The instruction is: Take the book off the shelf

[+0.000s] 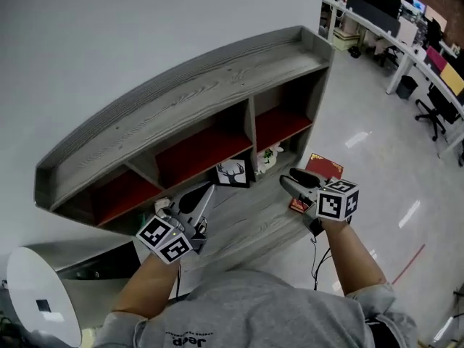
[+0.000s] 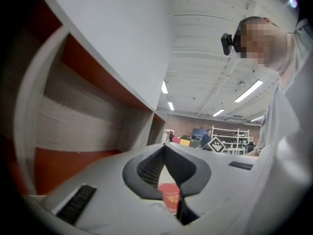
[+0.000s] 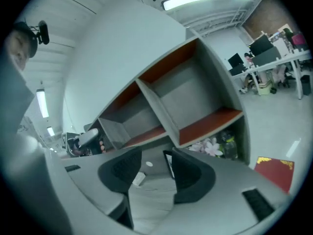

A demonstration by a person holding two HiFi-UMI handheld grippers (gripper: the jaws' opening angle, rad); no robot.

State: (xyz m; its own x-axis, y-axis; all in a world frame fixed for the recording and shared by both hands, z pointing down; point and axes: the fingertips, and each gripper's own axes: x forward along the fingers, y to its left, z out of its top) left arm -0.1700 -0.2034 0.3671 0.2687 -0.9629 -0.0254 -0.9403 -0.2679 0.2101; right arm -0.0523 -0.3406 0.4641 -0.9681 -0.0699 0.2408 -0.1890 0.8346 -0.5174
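Note:
A red book [image 1: 323,167] with gold print lies flat on the shiny floor just right of the grey shelf unit [image 1: 217,93]; my right gripper's marker cube hides part of it. The right gripper view has the book [image 3: 274,173] at its lower right edge, and the left gripper view shows a sliver of it [image 2: 171,196] under the jaws. My right gripper [image 1: 290,177] hovers in front of the shelf's right end, open and empty [image 3: 152,155]. My left gripper [image 1: 209,188] is raised over the lower grey board, its tips touching [image 2: 165,147] with nothing in them.
The shelf's compartments [image 3: 195,97] have red floors and look bare. A black deer picture [image 1: 230,173] and a bunch of artificial flowers [image 1: 270,156] stand under them. A white round top [image 1: 36,296] is at lower left. Desks and office chairs [image 1: 413,42] fill the far right.

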